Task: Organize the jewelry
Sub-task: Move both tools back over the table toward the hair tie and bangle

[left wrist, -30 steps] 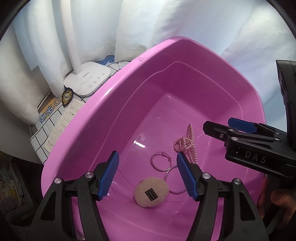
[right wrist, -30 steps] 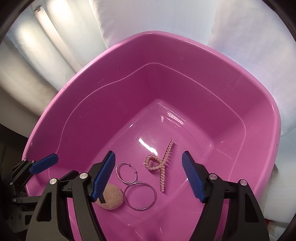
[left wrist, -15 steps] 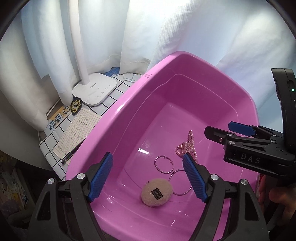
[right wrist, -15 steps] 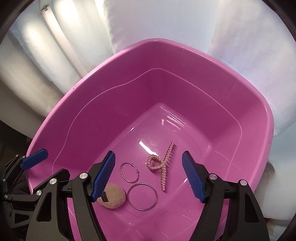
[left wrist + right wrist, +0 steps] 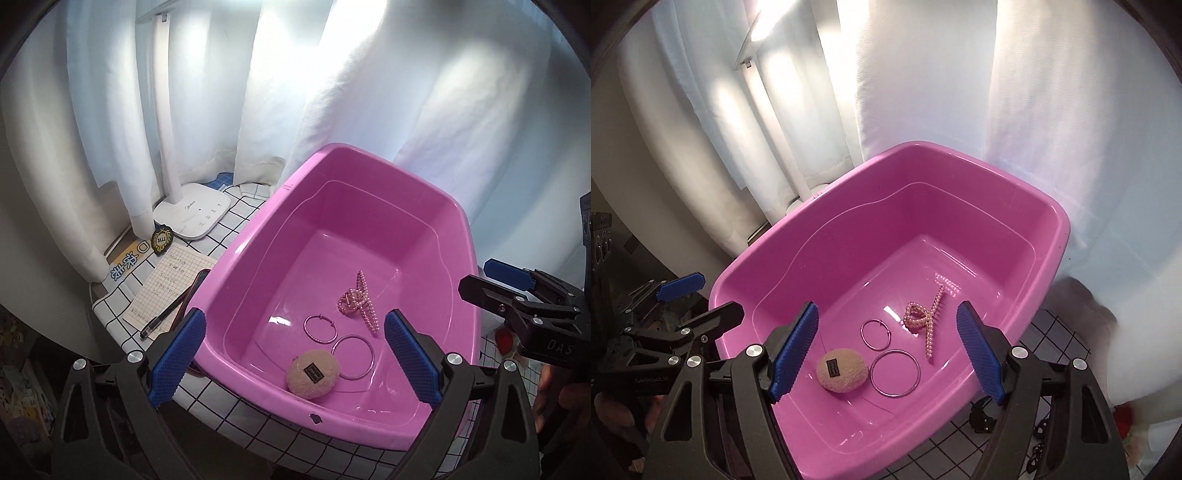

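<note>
1. Left wrist view looks down on a pink tub (image 5: 369,173) that stands on a white cloth with a black grid (image 5: 236,413).
2. Four things lie on the tub floor, toward its near end: a pearl hair clip (image 5: 357,302), a small hoop (image 5: 320,329), a large hoop (image 5: 353,357) and a beige puff (image 5: 313,373) with a small black label.
3. Left gripper (image 5: 293,358) hangs above the tub's near left corner. Its jaws have just been opening and now stand very wide, with nothing pressed between the blue pads.
4. In this view the puff sits nearest, touching the large hoop; the small hoop lies just beyond it, and the clip is farther and to the right.
5. Right gripper (image 5: 888,349) hangs above the near end of the tub, jaws wide, having just opened a little more. It holds nothing; the jewelry shows between the pads but lies well below them.
6. From the right wrist view the puff (image 5: 842,370) is near left, the large hoop (image 5: 894,373) just right of it, the small hoop (image 5: 875,334) beyond, and the clip (image 5: 923,321) to the far right.
7. Left of the tub stand a white lamp base (image 5: 192,216), a gridded note sheet (image 5: 166,284) and a black pen (image 5: 170,314).
8. White curtains (image 5: 332,92) hang behind everything.
9. Each gripper shows at the edge of the other's view, beside the tub.
</note>
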Demonstrator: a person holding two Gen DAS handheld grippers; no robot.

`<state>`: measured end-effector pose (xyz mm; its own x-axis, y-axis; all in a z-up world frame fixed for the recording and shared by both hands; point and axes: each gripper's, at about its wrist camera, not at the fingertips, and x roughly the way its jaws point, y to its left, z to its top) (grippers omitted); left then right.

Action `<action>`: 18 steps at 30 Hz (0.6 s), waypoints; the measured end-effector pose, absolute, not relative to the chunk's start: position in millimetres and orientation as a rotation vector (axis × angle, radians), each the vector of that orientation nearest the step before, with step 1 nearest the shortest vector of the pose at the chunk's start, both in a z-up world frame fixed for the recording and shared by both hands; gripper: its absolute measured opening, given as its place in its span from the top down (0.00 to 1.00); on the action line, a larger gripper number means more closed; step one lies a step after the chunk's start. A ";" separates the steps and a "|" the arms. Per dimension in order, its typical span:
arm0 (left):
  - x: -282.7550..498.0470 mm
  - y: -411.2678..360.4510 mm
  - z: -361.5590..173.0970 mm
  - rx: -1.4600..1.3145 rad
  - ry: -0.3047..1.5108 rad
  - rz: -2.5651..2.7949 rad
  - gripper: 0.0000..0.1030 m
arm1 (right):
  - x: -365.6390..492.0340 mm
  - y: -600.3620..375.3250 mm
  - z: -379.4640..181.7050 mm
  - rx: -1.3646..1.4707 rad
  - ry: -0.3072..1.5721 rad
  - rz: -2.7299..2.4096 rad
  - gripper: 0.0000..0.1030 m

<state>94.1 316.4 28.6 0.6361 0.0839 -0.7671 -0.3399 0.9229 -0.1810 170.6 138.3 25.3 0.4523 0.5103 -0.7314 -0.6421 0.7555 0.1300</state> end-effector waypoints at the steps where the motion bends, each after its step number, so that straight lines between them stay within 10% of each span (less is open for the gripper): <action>1: 90.2 313.5 30.8 -0.330 0.835 0.232 0.07 | 163.2 121.9 26.0 -0.151 0.820 0.702 0.26; 18: 48.5 174.3 39.0 -0.256 0.659 -0.017 0.06 | 28.0 -133.5 -6.7 0.008 0.736 0.176 0.26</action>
